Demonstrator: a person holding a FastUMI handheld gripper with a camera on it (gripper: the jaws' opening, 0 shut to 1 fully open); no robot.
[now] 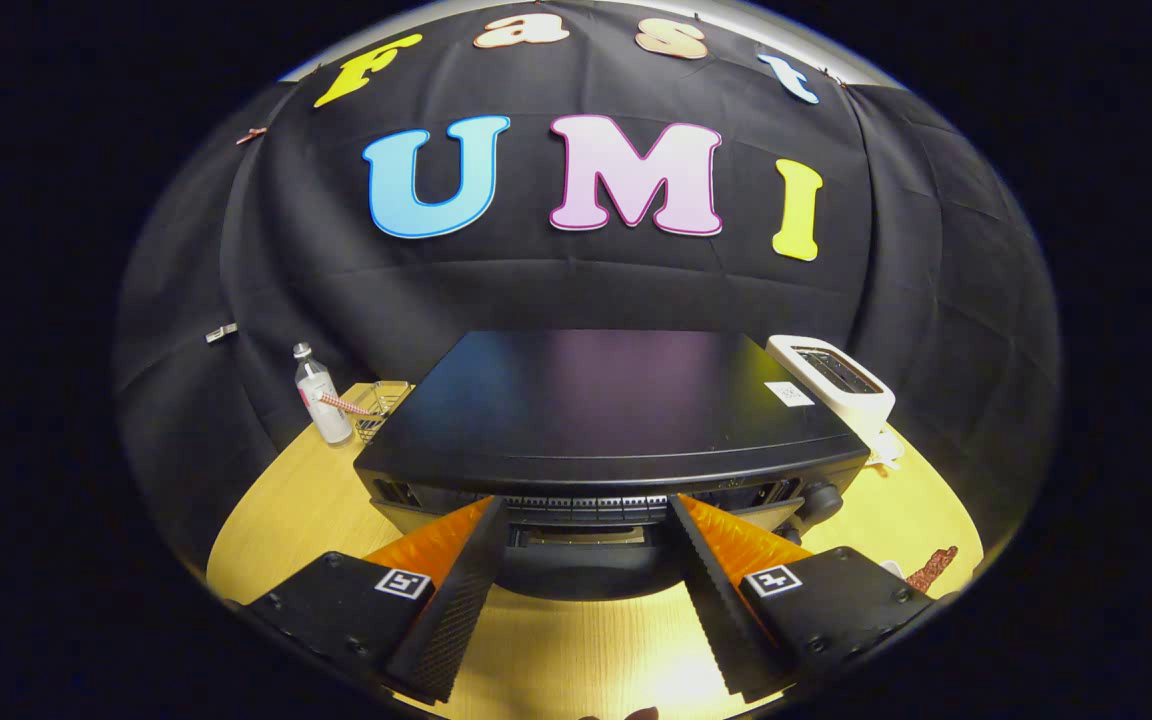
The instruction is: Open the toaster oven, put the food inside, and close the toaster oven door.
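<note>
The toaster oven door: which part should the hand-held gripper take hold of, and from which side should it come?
Probably the dark handle bar along the top edge of the toaster oven door. It runs crosswise and stands out toward the camera, so come from the front and slightly above. The hand-held gripper is open, its fingers on either side of the bar's middle part, not yet pressing on it.

Light: bright overhead, pooling on the wooden surface (576, 650) between the tongs (586, 520)
Glare: soft sheen on the toaster oven (606, 400) top
Distortion: strong fisheye bending toward frame edges
Focus: sharp centrally, softer at the rim
</note>
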